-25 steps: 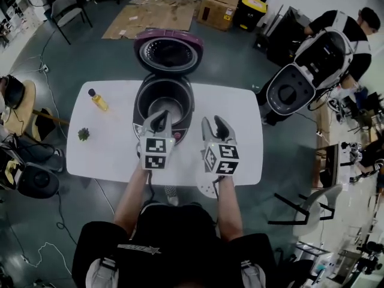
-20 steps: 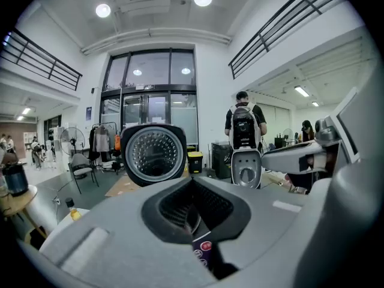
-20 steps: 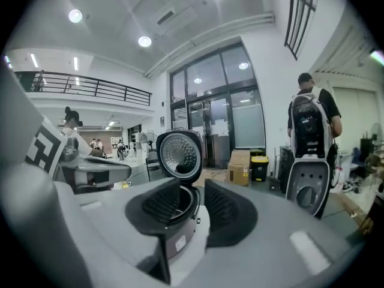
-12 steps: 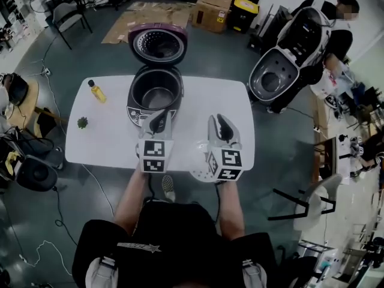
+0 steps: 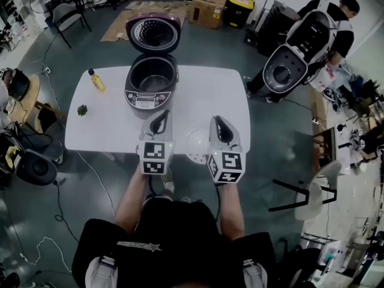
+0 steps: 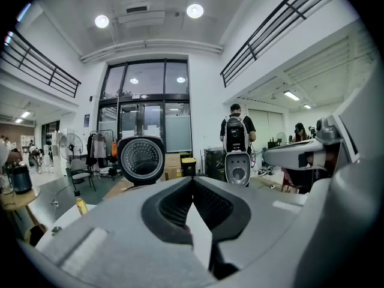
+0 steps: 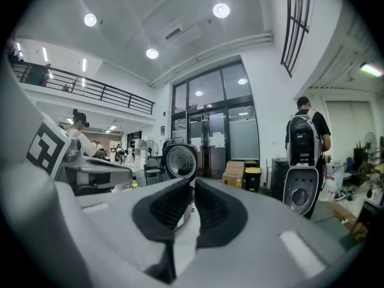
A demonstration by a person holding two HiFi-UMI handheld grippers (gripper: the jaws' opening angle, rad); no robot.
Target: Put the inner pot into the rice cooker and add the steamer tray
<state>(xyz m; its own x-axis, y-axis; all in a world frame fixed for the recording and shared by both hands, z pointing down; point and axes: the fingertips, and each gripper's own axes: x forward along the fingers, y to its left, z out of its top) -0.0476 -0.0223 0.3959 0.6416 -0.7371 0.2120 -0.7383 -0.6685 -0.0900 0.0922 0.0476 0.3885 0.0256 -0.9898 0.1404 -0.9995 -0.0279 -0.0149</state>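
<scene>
We judge the first half done. The rice cooker (image 5: 151, 84) stands at the table's far edge, left of the middle, with its lid (image 5: 152, 33) raised, and a grey inner pot (image 5: 153, 78) appears to be seated in it. The second half is left: the perforated steamer tray (image 5: 197, 144) lies at the table's near edge, not yet in the cooker.

Our left gripper (image 5: 158, 123) hovers just left of the tray, jaws pressed together on nothing. Our right gripper (image 5: 221, 126) hovers just right of it. Its jaws have just been closing and now stand a narrow slit apart, with nothing that we can make out pinched between them.

The white table (image 5: 207, 95) also carries a small green plant (image 5: 82, 110) by its left edge and a bottle of yellow liquid (image 5: 96, 80) at its far left corner. On the grey floor around it we see a chair (image 5: 66, 14) far left, cardboard boxes (image 5: 211, 5) beyond the table, and a person (image 5: 336, 17) at a large white machine (image 5: 288, 71) far right.
</scene>
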